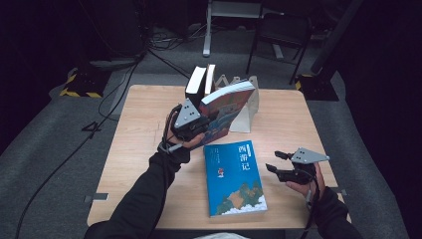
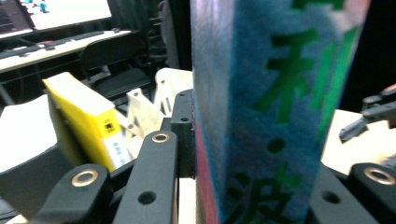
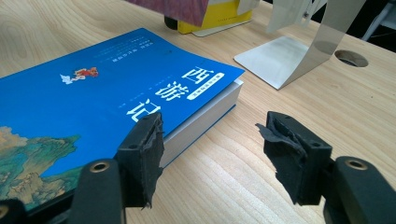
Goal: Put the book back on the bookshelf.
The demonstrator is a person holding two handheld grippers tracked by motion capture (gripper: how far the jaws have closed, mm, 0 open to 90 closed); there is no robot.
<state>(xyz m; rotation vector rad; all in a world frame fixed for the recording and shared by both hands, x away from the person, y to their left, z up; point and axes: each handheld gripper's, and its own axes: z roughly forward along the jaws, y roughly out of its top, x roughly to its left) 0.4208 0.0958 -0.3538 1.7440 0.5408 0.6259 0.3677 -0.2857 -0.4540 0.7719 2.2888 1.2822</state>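
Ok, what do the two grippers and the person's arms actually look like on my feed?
Both the left gripper and the right gripper are black, each topped by a grey three-cornered plate and trailing a black cable. The right gripper's jaws wear frayed black pads; brass-coloured rivets sit in the black links. The person wears black long sleeves.

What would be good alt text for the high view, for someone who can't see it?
The left gripper holds a colourful book tilted in the air beside upright books at a white bookend. A blue book lies flat on the wooden table, the open right gripper beside it.
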